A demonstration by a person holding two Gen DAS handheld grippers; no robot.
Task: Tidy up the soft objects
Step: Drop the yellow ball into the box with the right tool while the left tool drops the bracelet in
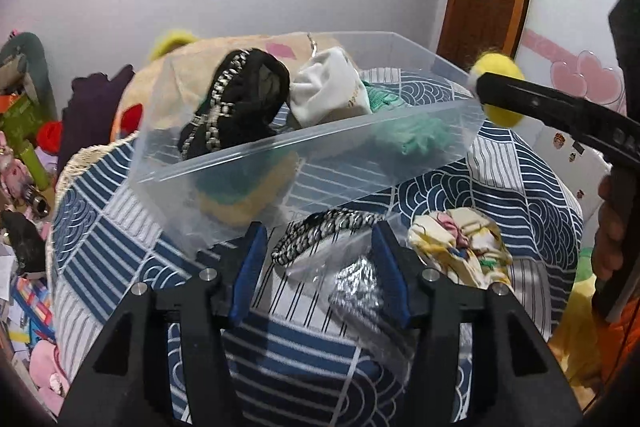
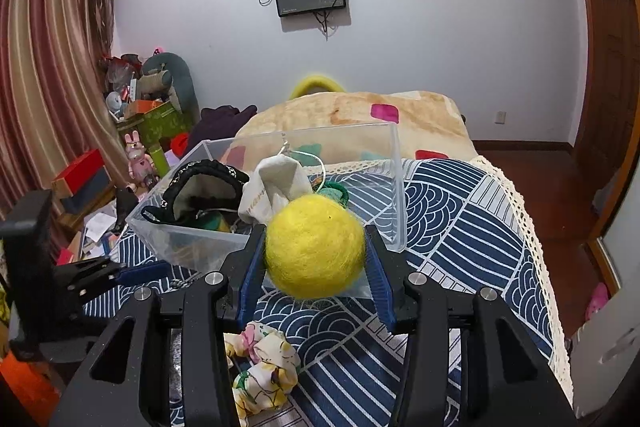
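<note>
The right gripper (image 2: 316, 255) pinched a yellow ball (image 2: 315, 246) between its pads, held level in the air just beside the bin's (image 2: 396, 187) near right corner. The left gripper (image 1: 320, 267) hovered low over the bed (image 1: 500, 179), fingers spread and holding nothing, above a braided band (image 1: 320, 231) near the bin's front wall.

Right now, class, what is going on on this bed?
A person is sorting soft things into a clear plastic bin on the patterned bedspread. The right tool grips a fuzzy yellow ball beside the bin. The left tool is open above a black-and-white braided band on the bed. A floral scrunchie lies beside it, not yet binned.
</note>
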